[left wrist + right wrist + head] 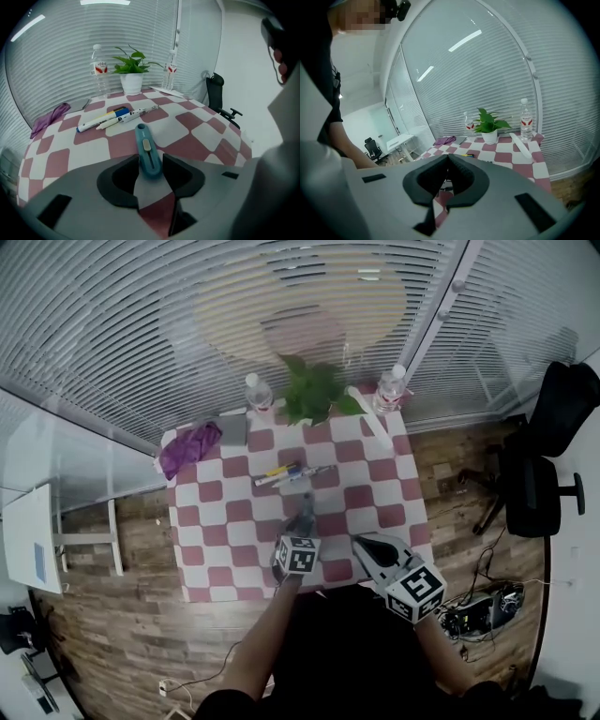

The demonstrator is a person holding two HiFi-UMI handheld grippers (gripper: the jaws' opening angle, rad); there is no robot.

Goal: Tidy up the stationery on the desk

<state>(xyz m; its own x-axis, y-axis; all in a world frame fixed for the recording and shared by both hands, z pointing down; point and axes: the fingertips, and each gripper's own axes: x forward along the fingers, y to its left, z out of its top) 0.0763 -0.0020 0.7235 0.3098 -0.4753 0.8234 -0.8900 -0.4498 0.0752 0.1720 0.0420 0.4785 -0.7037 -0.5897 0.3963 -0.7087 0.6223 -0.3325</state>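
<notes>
Your left gripper (150, 161) has its jaws spread wide. The rear end of a teal utility knife (146, 147) lies between them on the table, and neither pad presses on it. The knife's nose points away from you toward the middle of the red-and-white checked tablecloth (197, 136). Your right gripper (448, 159) hangs over the near right edge of the table with its jaws pressed together and nothing between them.

Just beyond the knife lies a loose row of stationery: a white marker with a blue cap (105, 118) and, touching it, slimmer pens (133, 114), all slanted the same way. Farther back a potted plant (131, 75) stands at the far edge, between two water bottles (97, 70) (171, 72). A purple cloth (49, 119) sits crumpled at the far left corner. A black office chair (218, 96) stands off the table to the right.
</notes>
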